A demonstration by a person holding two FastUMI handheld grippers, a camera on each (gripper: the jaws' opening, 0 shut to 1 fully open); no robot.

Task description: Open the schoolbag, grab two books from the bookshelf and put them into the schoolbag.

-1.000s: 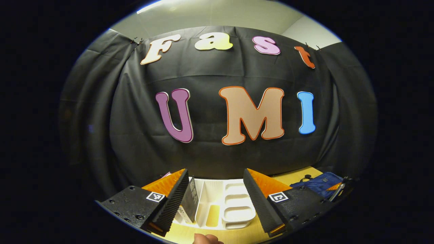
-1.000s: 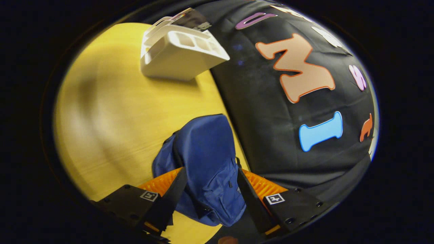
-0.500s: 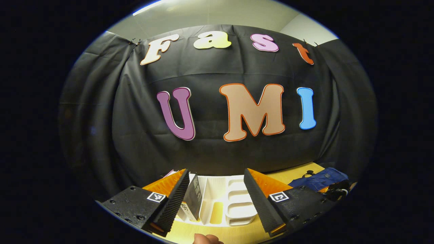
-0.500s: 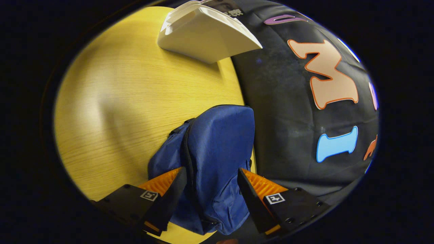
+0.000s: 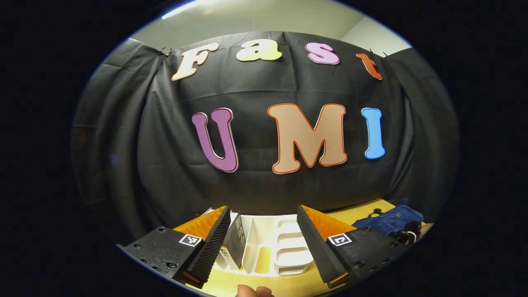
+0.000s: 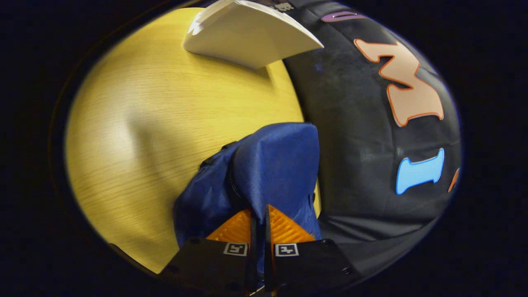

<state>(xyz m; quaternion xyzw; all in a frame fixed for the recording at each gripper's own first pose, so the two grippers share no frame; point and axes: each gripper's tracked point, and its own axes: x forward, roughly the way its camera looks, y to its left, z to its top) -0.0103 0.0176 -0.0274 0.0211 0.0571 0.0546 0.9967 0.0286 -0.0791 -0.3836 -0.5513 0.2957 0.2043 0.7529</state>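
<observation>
In the right gripper view, the right gripper is seen at the near edge with its fingers drawn together on a fold of the blue schoolbag — the cloth is pinched between both fingers, and the flap is lifted up from the grip. A dark zipper line runs down the bag just left of the pinched fold. The bag sits at the far right edge of the yellow wooden table, pressed close to the black cloth wall. Open tabletop is seen to the left of the bag and beyond it, up to the white bookshelf, which stands well apart at the far end, also against the cloth.

In the left gripper view, the left gripper is held level with its fingers spread wide, nothing between them. A fingertip of the holding hand shows at the bottom edge. Just beyond the fingers the white bookshelf is seen from above, its dividers open at the top. One dark-covered book leans in the left compartment, close by the left finger — the compartments to its right hold no books. Farther right on the table the schoolbag is seen, with the other gripper at its near edge.
</observation>
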